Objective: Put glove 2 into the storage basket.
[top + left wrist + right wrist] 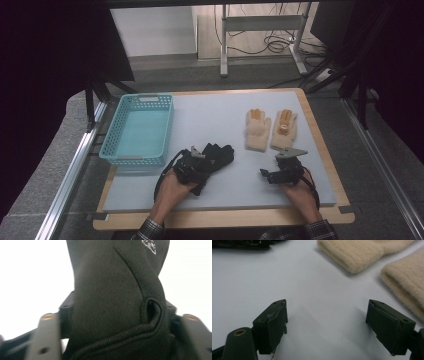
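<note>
Forearms in plaid sleeves are seen entering at the near edge of the table (320,127), one hand on each gripper.

Item, left gripper (196,162): held at the near centre-left of the pale blue table top, set over the black gloves (216,156). From the left gripper view, black glove (112,302) fabric with a ribbed, stitched hem is seen bunched between the two jaws, whose edges are visible at either side against it. The jaws are read as closed on this fabric. A small white logo is noted at the top of the cloth.

Item, right gripper (272,172): held at the near right, with a grey three-cornered plate on top. In the right gripper view the right gripper (327,322) is shown with its jaws standing wide apart above bare table surface; nothing is held between them.

Item, black gloves: laid flat on the table, near centre, just right of the basket's near corner, partly covered by the left gripper.

Item, cream knit gloves (270,129): a pair, laid side by side beyond the right gripper, fingers pointing away, with orange-brown patches on the finger ends. Their cuffs (352,255) are seen at the top of the right gripper view, apart from the jaws.

Item, turquoise plastic basket (111,150): perforated walls, placed at the left of the table, beyond and left of the left gripper.

Beyond the table, a grey floor, metal desk legs and trailing cables are recorded.
</note>
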A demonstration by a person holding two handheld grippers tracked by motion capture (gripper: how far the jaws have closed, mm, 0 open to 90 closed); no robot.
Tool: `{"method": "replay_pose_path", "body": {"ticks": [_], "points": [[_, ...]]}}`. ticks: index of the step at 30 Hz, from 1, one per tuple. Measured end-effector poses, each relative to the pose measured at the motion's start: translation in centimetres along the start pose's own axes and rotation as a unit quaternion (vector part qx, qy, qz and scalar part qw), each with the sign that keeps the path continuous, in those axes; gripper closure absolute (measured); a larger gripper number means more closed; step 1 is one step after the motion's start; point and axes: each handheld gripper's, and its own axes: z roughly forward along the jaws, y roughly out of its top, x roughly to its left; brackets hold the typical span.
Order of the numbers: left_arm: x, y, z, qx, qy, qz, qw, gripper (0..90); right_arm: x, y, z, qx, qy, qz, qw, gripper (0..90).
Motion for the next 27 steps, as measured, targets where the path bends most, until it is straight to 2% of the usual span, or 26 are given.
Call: {"method": "replay_pose_path", "body": {"ticks": [1,4,7,11,18,27], "points": [[0.1,0.0,-0.1,-0.002,0.003,-0.002,1.0,42.9,0.0,0.0,0.0,0.0,0.0,0.0,1.0,17.2],[0.4,0.0,-0.3,-0.005,0.01,-0.006,0.9999,58.3,0.0,0.0,0.0,0.0,0.0,0.0,1.0,17.2],[0.5,0.3,-0.5,-0.006,0.009,-0.003,0.9999,64.7,0.0,0.0,0.0,0.0,0.0,0.0,1.0,17.1],[0.7,1.2,-1.3,-0.016,0.006,-0.006,0.9998,65.7,0.0,0.0,0.0,0.0,0.0,0.0,1.0,17.1],[1.5,3.3,-3.3,-0.034,0.015,-0.014,0.9992,65.0,0.0,0.0,0.0,0.0,0.0,0.0,1.0,17.1],[3.1,5.5,-5.8,-0.05,0.037,-0.019,0.9979,64.1,0.0,0.0,0.0,0.001,0.0,0.001,1.0,17.1]]}}
